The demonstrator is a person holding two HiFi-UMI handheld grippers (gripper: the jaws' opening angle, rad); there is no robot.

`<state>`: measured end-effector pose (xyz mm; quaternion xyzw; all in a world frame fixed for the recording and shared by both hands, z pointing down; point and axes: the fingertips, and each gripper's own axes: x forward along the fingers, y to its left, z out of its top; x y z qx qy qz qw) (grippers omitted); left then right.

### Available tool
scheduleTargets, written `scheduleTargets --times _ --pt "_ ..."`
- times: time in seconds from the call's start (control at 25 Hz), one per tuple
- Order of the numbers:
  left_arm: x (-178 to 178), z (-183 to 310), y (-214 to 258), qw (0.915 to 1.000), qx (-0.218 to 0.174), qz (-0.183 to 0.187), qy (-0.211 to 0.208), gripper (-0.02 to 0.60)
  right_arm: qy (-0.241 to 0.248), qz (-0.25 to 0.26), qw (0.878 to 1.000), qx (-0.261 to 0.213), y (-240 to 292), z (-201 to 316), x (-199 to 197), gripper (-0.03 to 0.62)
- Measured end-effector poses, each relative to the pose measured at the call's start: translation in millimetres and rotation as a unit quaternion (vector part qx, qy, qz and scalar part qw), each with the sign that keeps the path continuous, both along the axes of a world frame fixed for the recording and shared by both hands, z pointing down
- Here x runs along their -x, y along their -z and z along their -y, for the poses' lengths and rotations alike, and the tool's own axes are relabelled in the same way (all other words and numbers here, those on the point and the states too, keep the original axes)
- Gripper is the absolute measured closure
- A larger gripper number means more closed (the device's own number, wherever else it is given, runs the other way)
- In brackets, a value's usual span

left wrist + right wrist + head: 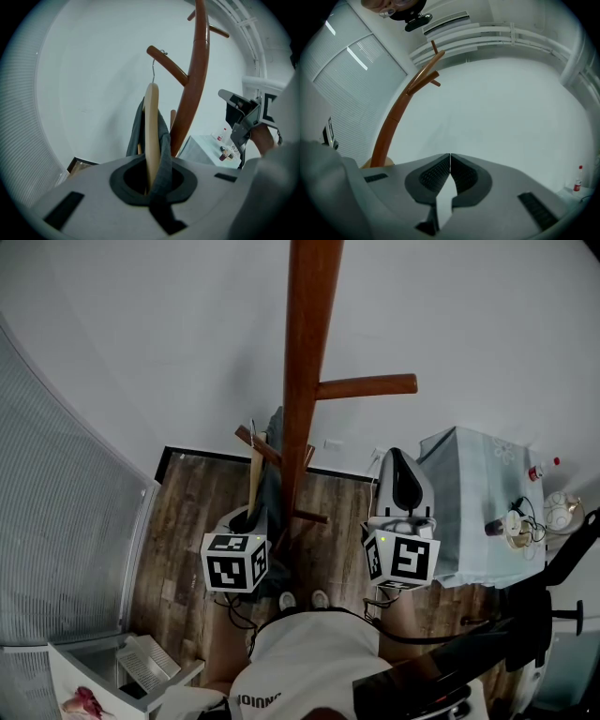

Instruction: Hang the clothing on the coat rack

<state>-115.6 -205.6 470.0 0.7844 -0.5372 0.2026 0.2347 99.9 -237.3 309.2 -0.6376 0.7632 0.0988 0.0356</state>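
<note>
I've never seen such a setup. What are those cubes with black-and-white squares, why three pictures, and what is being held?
No robot here: a person holds a two-jaw tool in each hand; the patterned cubes belong to those tools. One picture comes from a camera on the person's head, looking down; the others from cameras riding on each tool. The left gripper is shut on a wooden hanger carrying a grey garment, beside the brown coat rack; the hanger's hook seems to sit over a peg. The right gripper is empty, its jaws together. A cloth-covered table stands at the right.
</note>
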Motion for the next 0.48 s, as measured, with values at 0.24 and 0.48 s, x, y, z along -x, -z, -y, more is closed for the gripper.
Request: scheduleTargets --times 0.24,0.48 --pt "-1.8 -2.3 -2.3 1.0000 0.000 0.003 -0.002 0.557 0.000 0.004 1.000 0.002 -1.8 -0.6 -0.3 0.574" --pt "-2.5 -2.9 -4.8 1.0000 0.001 0.007 -0.006 0.558 -0.002 0.005 1.000 0.005 -2.6 0.2 -0.4 0.574"
